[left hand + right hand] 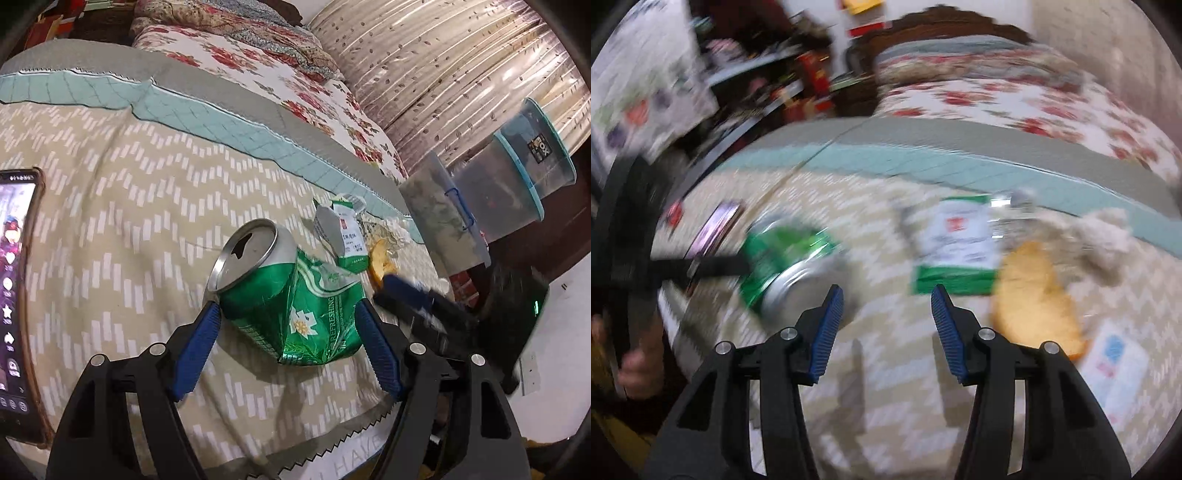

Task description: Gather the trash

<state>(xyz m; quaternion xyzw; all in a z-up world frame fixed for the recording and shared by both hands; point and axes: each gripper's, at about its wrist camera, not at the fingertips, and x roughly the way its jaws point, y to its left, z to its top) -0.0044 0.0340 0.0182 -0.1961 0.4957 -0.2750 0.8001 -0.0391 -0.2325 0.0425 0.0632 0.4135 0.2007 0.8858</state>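
Crushed green aluminium can [291, 295] on zigzag-patterned bedspread [110, 229] — between left gripper [288, 314]'s spread blue ribbed pads, contact unclear; right gripper [887, 295] open, empty.

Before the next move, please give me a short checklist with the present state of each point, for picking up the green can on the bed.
1. Crushed green can lies between the left tool fingers: ok.
2. Pads pressing on the can: cannot tell; they look just beside it.
3. Right tool empty and open: ok.
4. Phone clear of the left tool: ok.
5. Green carton and orange peel still to collect: not ok.
6. Trash bin in view: not ok.
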